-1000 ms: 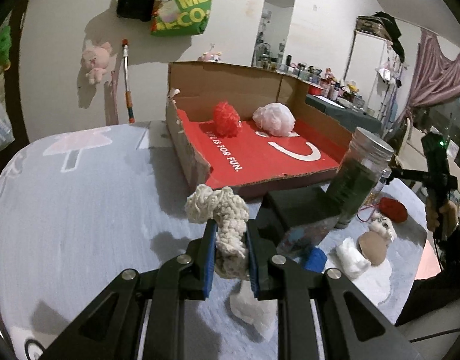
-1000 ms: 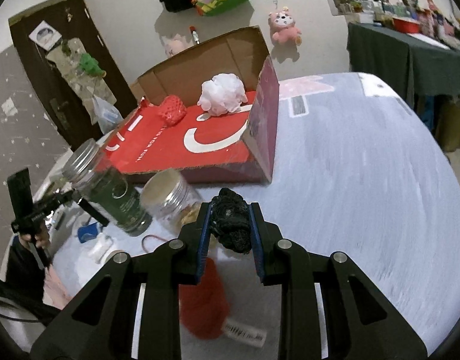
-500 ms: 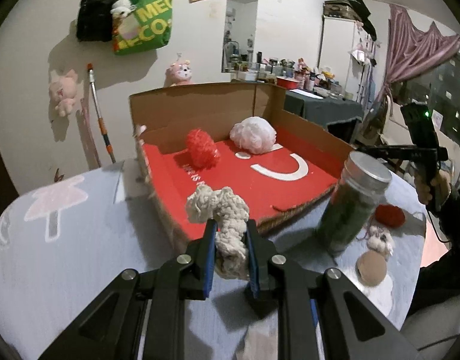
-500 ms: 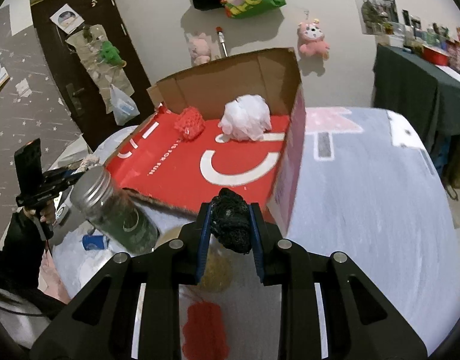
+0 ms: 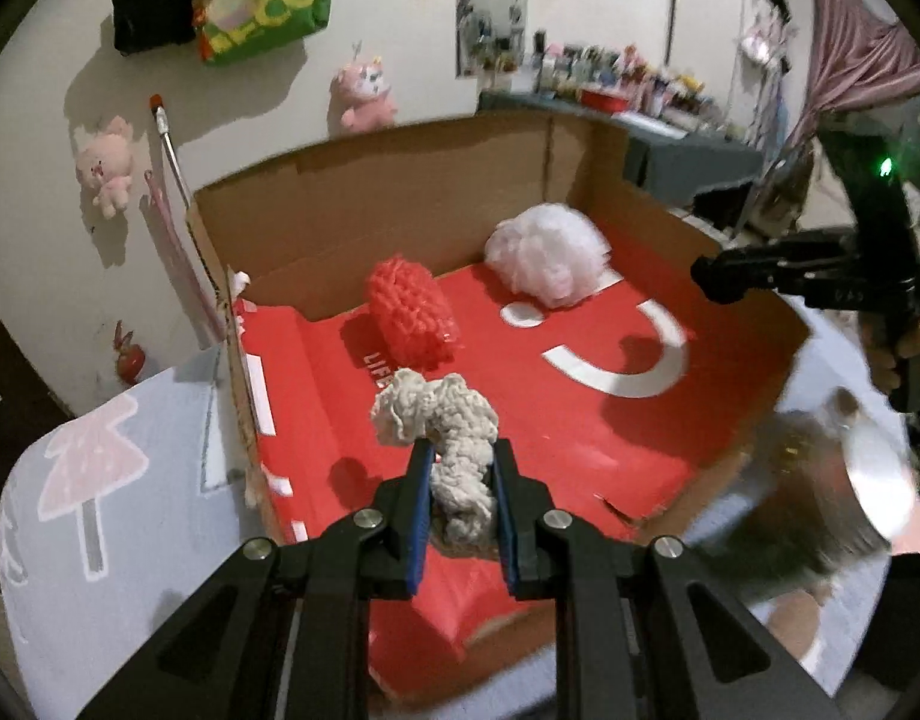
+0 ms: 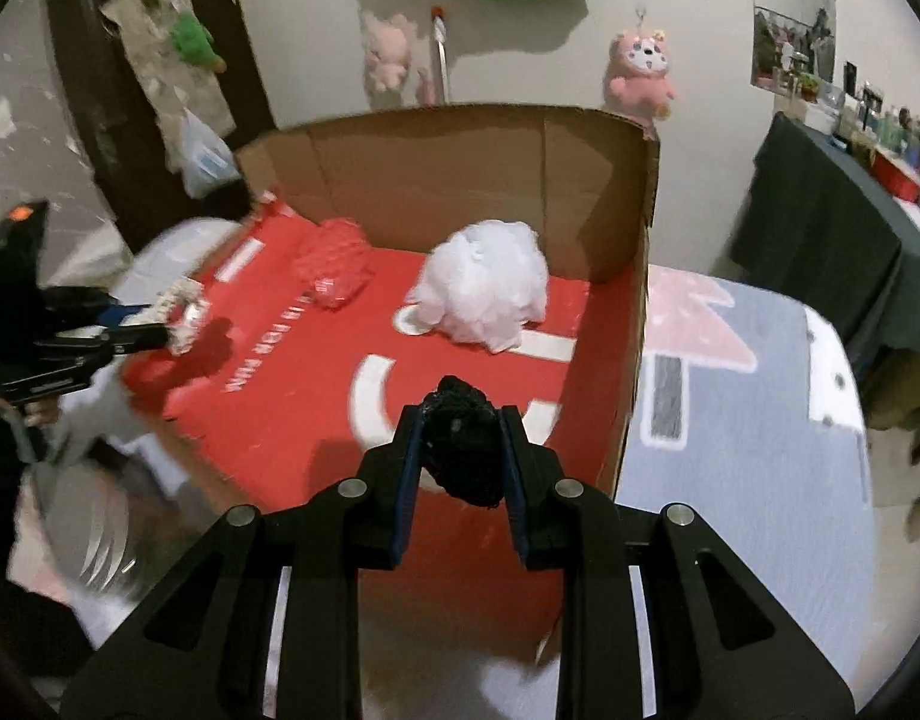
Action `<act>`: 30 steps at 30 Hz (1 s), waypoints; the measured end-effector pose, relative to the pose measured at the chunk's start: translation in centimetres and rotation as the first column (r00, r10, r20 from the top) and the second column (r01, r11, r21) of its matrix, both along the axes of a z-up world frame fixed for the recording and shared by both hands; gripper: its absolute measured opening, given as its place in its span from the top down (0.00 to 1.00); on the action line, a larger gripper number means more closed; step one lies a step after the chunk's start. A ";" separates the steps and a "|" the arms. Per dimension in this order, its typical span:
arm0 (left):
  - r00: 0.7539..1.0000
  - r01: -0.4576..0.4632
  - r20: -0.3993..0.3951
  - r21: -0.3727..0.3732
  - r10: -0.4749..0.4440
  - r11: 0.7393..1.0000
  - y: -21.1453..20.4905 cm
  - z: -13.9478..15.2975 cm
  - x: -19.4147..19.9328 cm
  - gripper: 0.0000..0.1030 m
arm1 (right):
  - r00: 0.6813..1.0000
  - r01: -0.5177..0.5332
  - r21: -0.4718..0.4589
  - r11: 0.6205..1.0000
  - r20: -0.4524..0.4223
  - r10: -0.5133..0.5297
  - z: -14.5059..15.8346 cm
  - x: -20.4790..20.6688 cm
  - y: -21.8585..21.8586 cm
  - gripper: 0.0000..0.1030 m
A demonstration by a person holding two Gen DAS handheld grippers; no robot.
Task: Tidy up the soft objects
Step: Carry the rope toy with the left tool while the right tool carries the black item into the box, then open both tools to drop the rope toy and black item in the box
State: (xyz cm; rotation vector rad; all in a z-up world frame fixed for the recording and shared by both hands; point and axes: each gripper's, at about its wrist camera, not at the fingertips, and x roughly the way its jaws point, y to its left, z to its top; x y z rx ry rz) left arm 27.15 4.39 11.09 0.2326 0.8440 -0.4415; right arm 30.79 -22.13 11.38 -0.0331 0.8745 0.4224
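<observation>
- The left gripper (image 5: 459, 501) is clamped narrow on a cream knitted yarn piece (image 5: 448, 438). Its lower stalk is squeezed between the pads and its lumpy head bulges free above them, over the front part of the cardboard box (image 5: 400, 192).
- The right gripper (image 6: 460, 450) is pinched on a small black yarn ball (image 6: 460, 438), hanging over the box's red floor near its right wall.
- Both pieces look very light and springy. They likely give under the pads rather than slip, so a light squeeze should hold them, and neither seems breakable.
- The cream piece is floppy and top-heavy. Its head may sag or swing, and it will probably tumble when let go rather than land as placed.
- Loose loops could snag on a pad edge at release, so opening well clear of the yarn seems wise.
- Inside the box, toward its back wall, sit a red knitted ball (image 5: 409, 312) and a white fluffy puff (image 5: 547, 261), apart from each other. The floor in front of them is free.
</observation>
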 end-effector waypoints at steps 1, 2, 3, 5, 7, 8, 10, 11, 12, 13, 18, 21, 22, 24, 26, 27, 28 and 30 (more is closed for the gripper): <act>1.000 -0.009 -0.007 0.011 0.010 1.000 -0.2 -0.3 0.5 0.81 | 1.000 0.008 -0.028 1.000 -0.014 -0.008 -0.3 0.9 0.5 0.77; 1.000 -0.018 -0.025 0.024 0.018 1.000 -0.5 -0.7 1.2 0.81 | 0.999 0.017 -0.054 0.998 -0.030 -0.019 -0.7 2.0 1.0 0.77; 0.999 -0.027 -0.039 0.039 0.029 0.999 -0.7 -1.1 1.9 0.81 | 0.998 0.026 -0.081 0.996 -0.050 -0.030 -1.1 3.0 1.4 0.77; 0.998 -0.039 -0.055 0.065 0.043 0.997 -1.2 -1.6 3.0 0.81 | 0.996 0.033 -0.130 0.991 -0.077 -0.044 -1.8 4.5 2.2 0.77; 0.996 -0.048 -0.068 0.089 0.054 0.995 -1.5 -2.0 3.9 0.81 | 0.994 0.039 -0.170 0.985 -0.095 -0.056 -2.4 5.6 2.7 0.77; 0.995 -0.057 -0.075 0.106 0.065 0.993 -1.7 -2.2 4.4 0.81 | 0.992 0.044 -0.196 0.980 -0.108 -0.066 -2.8 6.3 3.0 0.77; 0.993 -0.064 -0.086 0.119 0.075 0.991 -1.9 -2.5 5.1 0.81 | 0.988 0.049 -0.231 0.972 -0.129 -0.080 -3.5 7.3 3.4 0.77; 0.993 -0.066 -0.090 0.126 0.077 0.990 -2.0 -2.6 5.4 0.81 | 0.987 0.054 -0.243 0.969 -0.136 -0.089 -3.7 7.7 3.5 0.77; 0.992 -0.070 -0.090 0.139 0.083 0.988 -2.1 -2.7 5.7 0.81 | 0.985 0.051 -0.246 0.968 -0.147 -0.089 -3.9 8.0 3.7 0.77; 0.992 -0.073 -0.093 0.149 0.087 0.986 -2.2 -2.8 5.9 0.81 | 0.983 0.047 -0.247 0.968 -0.158 -0.089 -4.1 8.3 3.9 0.77; 0.986 -0.096 -0.120 0.178 0.118 0.979 -2.1 -3.8 7.0 0.80 | 0.976 0.047 -0.284 0.958 -0.191 -0.105 -5.2 9.1 4.3 0.77; 0.983 -0.113 -0.125 0.183 0.137 0.977 -1.9 -4.2 7.3 0.80 | 0.975 0.049 -0.291 0.955 -0.194 -0.109 -5.4 9.2 4.2 0.77; 0.982 -0.117 -0.126 0.181 0.141 0.976 -1.8 -4.2 7.3 0.80 | 0.974 0.048 -0.293 0.955 -0.196 -0.109 -5.4 9.2 4.2 0.77; 0.982 -0.118 -0.123 0.183 0.142 0.976 -1.7 -4.1 7.3 0.80 | 0.975 0.044 -0.299 0.953 -0.197 -0.107 -5.4 9.2 4.2 0.77; 0.983 -0.114 -0.124 0.189 0.139 0.975 -1.9 -4.3 7.4 0.80 | 0.975 0.040 -0.303 0.952 -0.195 -0.103 -5.4 9.2 4.1 0.76; 0.983 -0.112 -0.125 0.193 0.138 0.975 -1.9 -4.3 7.3 0.80 | 0.976 0.039 -0.304 0.952 -0.195 -0.102 -5.4 9.1 4.1 0.76; 0.983 -0.111 -0.124 0.198 0.138 0.974 -2.0 -4.3 7.2 0.79 | 0.975 0.037 -0.306 0.951 -0.196 -0.101 -5.3 9.2 4.1 0.76; 0.982 -0.113 -0.129 0.198 0.140 0.974 -2.1 -4.4 7.3 0.79 | 0.976 0.036 -0.310 0.950 -0.193 -0.100 -5.3 9.1 4.6 0.76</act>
